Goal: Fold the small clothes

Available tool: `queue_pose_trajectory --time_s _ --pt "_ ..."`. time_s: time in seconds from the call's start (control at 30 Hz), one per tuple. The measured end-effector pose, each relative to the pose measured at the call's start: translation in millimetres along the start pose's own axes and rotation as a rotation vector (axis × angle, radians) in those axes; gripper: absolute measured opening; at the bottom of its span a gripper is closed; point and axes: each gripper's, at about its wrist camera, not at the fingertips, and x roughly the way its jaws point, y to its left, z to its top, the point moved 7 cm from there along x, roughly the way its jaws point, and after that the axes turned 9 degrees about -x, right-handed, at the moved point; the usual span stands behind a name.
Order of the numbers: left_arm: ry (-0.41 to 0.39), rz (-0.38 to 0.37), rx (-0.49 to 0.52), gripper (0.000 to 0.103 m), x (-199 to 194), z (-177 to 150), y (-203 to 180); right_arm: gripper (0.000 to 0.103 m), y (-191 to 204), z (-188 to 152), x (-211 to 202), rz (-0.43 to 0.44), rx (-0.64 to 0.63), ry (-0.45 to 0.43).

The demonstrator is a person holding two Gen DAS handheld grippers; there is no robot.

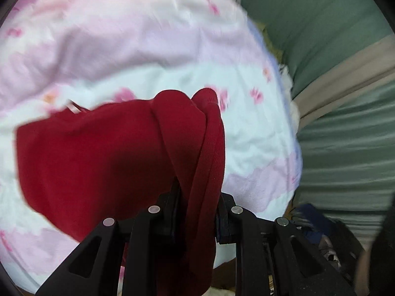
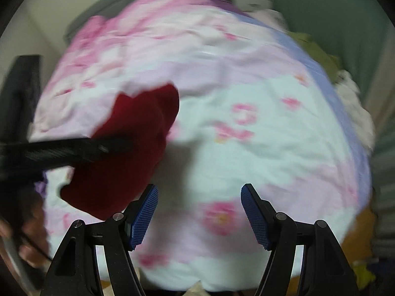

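A dark red knitted garment (image 1: 103, 160) hangs bunched from my left gripper (image 1: 197, 212), whose jaws are shut on a fold of it above a pink and pale-blue floral blanket (image 1: 148, 49). In the right wrist view the same red garment (image 2: 128, 153) hangs at the left, with the left gripper's black arm (image 2: 61, 150) across it. My right gripper (image 2: 200, 209) is open and empty above the blanket (image 2: 271, 148), to the right of the garment and apart from it.
The blanket covers a bed. A green wall or curtain (image 1: 333, 49) stands at the right. Yellowish and white cloth (image 2: 321, 49) lies past the blanket's right edge. Dark clutter (image 1: 316, 224) lies low at the right.
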Motion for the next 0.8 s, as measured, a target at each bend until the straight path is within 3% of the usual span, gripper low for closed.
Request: queue_pose_trajectory --time_s 0.1,0.2,0.3,0.37,0.5,0.57,0.67,0.8 --pt "0.061 0.012 -0.010 0.030 35.0 -8.1 -14.4 0.070 -43.8 -15.2 1.6 -0.081 0.045 0.022" --pt "0.096 -0.136 0.007 0.034 27.0 -17.2 -39.0 0.070 -82.2 -36.7 5.8 -0.161 0.104 0.060" --pt "-0.010 -0.157 0.071 0.059 -8.1 -14.6 -38.5 0.070 -101.1 -53.6 9.2 -0.152 0.162 0.078" --pt "-0.083 -0.171 0.096 0.063 -36.2 -14.8 -23.2 0.070 -102.7 -59.3 9.8 -0.134 0.172 0.076" --pt "-0.233 -0.016 0.096 0.070 -83.7 -1.7 70.6 0.070 -79.6 -50.5 21.1 -0.061 0.137 0.043" --pt "-0.261 0.078 0.070 0.071 -96.3 5.6 130.4 0.070 -60.9 -41.7 32.3 0.012 0.125 0.021" --pt "-0.233 0.172 0.035 0.071 -92.9 17.4 197.1 0.070 -33.1 -27.0 59.4 0.071 0.105 0.004" --pt "-0.137 0.142 0.079 0.071 -60.9 25.3 228.6 0.070 -6.9 -15.9 103.2 0.051 0.068 0.044"
